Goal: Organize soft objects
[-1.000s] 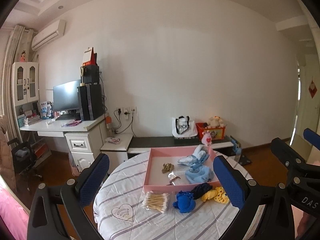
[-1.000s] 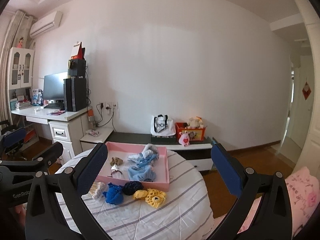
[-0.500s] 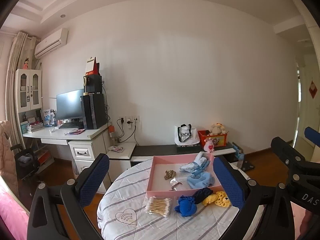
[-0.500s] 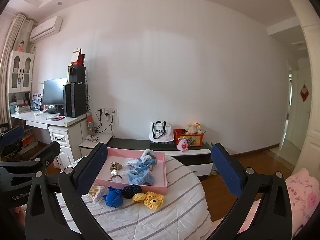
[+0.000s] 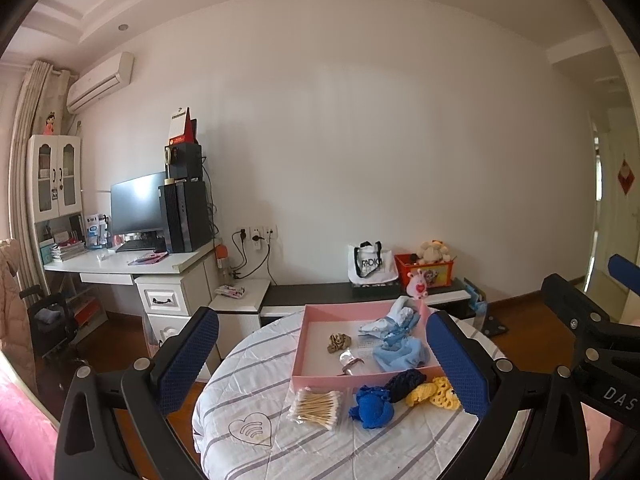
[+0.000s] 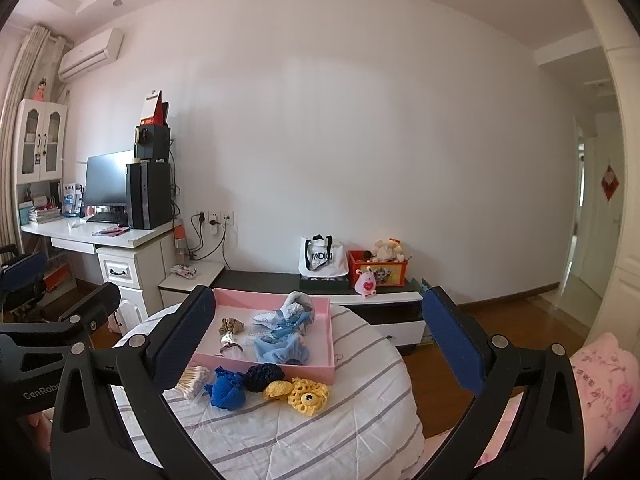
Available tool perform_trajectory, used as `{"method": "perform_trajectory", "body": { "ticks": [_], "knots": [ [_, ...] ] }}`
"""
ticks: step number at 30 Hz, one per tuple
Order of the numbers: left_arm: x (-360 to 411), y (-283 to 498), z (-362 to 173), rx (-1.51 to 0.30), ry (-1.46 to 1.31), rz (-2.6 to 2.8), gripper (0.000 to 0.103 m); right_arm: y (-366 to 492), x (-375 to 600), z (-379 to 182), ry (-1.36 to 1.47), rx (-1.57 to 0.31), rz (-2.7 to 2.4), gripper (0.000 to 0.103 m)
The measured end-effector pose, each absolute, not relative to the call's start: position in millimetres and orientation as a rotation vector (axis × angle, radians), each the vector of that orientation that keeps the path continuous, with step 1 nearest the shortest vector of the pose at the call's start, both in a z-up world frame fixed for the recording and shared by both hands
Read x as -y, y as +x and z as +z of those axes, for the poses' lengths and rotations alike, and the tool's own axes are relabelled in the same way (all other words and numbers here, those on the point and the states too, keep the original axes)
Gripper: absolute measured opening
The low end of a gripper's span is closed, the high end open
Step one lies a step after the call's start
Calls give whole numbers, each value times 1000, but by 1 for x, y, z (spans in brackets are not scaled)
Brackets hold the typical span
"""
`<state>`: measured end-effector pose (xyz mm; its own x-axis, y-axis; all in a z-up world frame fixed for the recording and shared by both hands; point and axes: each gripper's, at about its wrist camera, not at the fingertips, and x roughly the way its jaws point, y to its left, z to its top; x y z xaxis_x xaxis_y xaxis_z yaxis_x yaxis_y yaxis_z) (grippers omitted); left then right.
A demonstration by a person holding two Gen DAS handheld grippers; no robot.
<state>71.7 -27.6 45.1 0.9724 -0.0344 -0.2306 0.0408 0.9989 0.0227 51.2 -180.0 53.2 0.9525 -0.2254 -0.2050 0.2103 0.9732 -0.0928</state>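
Left wrist view: the left gripper (image 5: pixel 322 364) is held above the near side of the round table (image 5: pixel 248 384), jaws spread wide with nothing between the blue pads (image 5: pixel 186 358). The right gripper (image 6: pixel 318 340) is likewise spread wide and empty, held well short of the items; its black frame also shows at the right edge of the left view.

The pink tray (image 5: pixel 316 381) is taken as landmark. It sits on the striped cloth at the far part of the table. Inside it lie light blue soft pieces (image 5: pixel 400 350), a tan scrunchie (image 5: pixel 339 342) and a small item with a clear part (image 5: pixel 351 362), which cannot be made out with certainty. Just in front of the tray's near wall, on the cloth, lie a pack of cotton swabs (image 5: pixel 316 406), a bright blue knitted piece (image 5: pixel 372 406), a dark navy knitted piece (image 5: pixel 404 384) and a yellow crocheted piece (image 6: pixel 304 394), close together in a row. Both grippers stand apart from all of these, on the near side.

Beyond the tray stand a low dark cabinet (image 6: pixel 260 278) with a tote bag (image 6: pixel 322 258) and a red toy box (image 6: pixel 378 272); left of it, a white desk (image 5: pixel 132 266) with a monitor (image 5: pixel 138 204).
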Motion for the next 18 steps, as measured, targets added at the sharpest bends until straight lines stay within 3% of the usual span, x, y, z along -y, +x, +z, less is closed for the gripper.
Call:
{"method": "perform_trajectory", "body": {
  "ticks": [18],
  "knots": [
    [17,91,31,-311,2,-25,103,71,185,36,-48,-288,-219,103]
  ]
}}
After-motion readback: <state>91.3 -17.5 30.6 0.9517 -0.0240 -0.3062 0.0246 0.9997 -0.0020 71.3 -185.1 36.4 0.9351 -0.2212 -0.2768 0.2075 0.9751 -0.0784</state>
